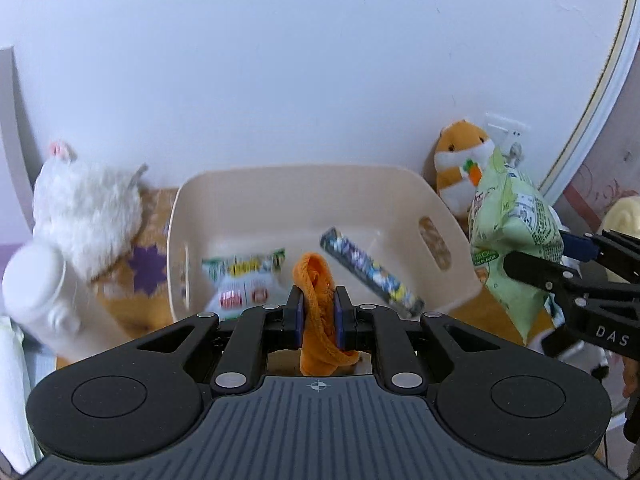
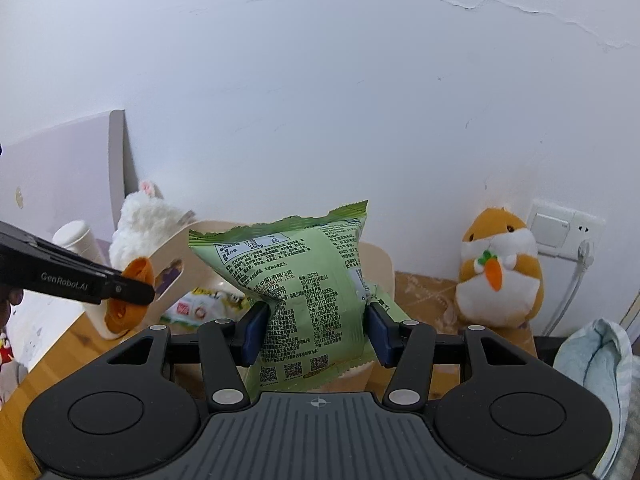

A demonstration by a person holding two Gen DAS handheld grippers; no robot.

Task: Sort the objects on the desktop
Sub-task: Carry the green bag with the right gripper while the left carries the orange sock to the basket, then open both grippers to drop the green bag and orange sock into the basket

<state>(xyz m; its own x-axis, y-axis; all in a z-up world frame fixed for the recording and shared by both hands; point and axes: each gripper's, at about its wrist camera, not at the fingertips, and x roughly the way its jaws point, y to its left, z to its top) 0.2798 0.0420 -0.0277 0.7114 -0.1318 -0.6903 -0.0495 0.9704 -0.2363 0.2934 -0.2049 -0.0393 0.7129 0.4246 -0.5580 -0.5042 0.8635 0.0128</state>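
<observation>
My left gripper point(image 1: 318, 312) is shut on an orange plush piece point(image 1: 316, 300) and holds it over the near rim of a cream bin point(image 1: 280, 184). The bin holds a snack packet point(image 1: 240, 280) and a dark printed tube point(image 1: 370, 276). My right gripper point(image 2: 316, 330) is shut on a green snack bag point(image 2: 298, 292), held up just right of the bin point(image 2: 380, 268). From the left wrist view the bag point(image 1: 516, 240) and right gripper point(image 1: 560, 264) hang at the bin's right side. The left gripper point(image 2: 132, 292) shows at left in the right wrist view.
A white fluffy plush point(image 1: 84, 208) and a white bottle point(image 1: 48, 292) stand left of the bin. An orange hamster plush point(image 2: 500, 268) sits by the wall socket point(image 2: 560, 228) at right. A pale cloth point(image 2: 600, 364) lies at far right. The wall is close behind.
</observation>
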